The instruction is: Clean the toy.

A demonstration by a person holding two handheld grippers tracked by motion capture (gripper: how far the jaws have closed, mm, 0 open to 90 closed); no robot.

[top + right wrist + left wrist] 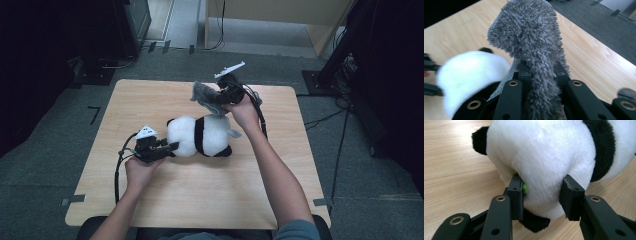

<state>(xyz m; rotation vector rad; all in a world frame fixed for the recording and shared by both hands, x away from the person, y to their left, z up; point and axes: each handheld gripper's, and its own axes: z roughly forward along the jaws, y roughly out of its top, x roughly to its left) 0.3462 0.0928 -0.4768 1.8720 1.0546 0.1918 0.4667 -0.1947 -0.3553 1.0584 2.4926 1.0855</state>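
Two bare forearms enter from the bottom of the high view, each hand holding a gripper. The left hand (141, 170) sits at centre left, low over the bench, its forearm rising from the bottom left. The left gripper (172, 146) points right, roughly level; in the left gripper view its fingers (516, 195) stand partly apart, pressing into soft white plush. The right hand (245, 111) is raised at upper centre, the arm stretched up from the bottom right. The right gripper (212, 97) points left, its fingers (525, 72) clamped on grey fabric.
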